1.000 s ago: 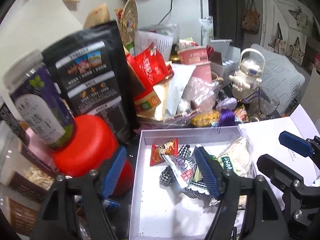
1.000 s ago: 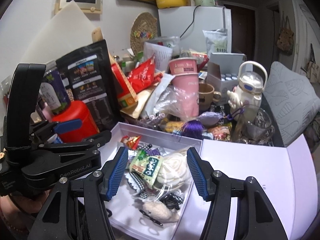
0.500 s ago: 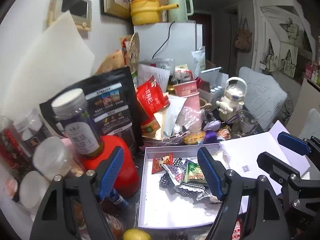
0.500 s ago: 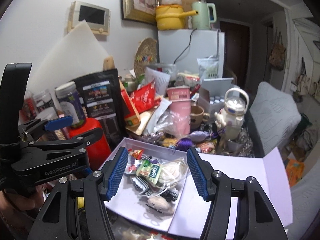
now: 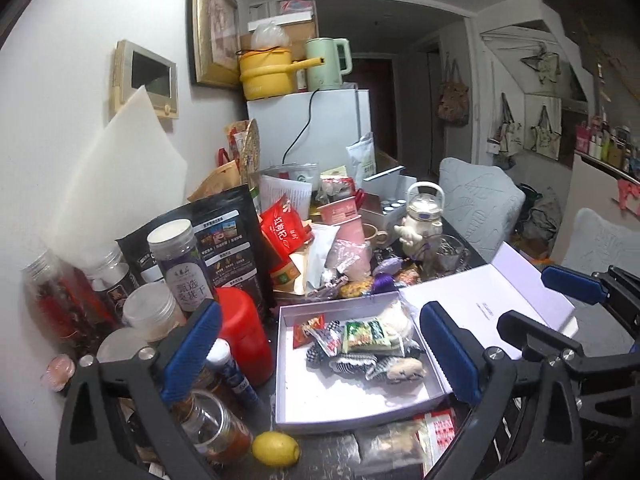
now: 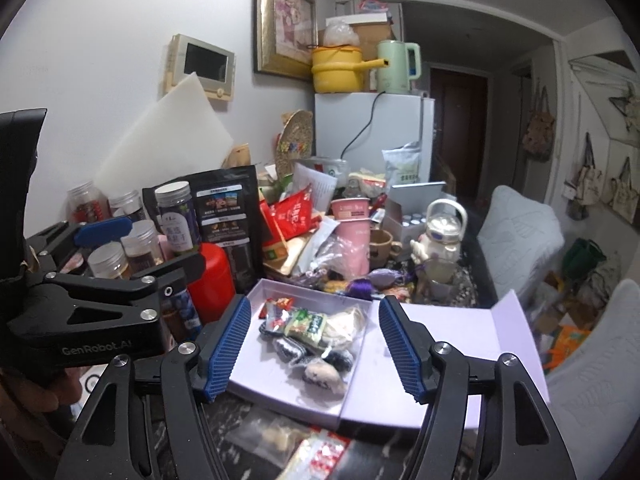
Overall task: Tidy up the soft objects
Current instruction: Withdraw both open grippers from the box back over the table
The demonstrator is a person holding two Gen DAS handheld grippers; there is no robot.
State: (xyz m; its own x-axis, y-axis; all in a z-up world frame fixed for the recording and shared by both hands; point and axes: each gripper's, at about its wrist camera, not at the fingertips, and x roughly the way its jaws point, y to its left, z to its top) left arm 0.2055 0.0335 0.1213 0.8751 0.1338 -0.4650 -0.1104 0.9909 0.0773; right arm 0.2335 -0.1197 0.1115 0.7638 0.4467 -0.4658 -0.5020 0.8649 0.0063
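Note:
A shallow white box lies open on the cluttered table, its lid folded out to the right. Inside lie soft things: a green snack packet, black-and-white checked cloth pieces, a clear bag with something white, a small furry toy. My left gripper hangs high above the box, jaws opening wide, nothing between them. My right gripper also hovers above the box, jaws opening, empty. Each gripper shows at the edge of the other's view.
Left of the box stand a red canister, several lidded jars and a black pouch. Behind are pink cups, a white kettle-shaped bottle and snack bags. A lemon and packets lie at the front edge.
Both grippers have pulled back and risen away from the box, so much more of the table and room shows. Both sets of jaws stand wider, the left one markedly.

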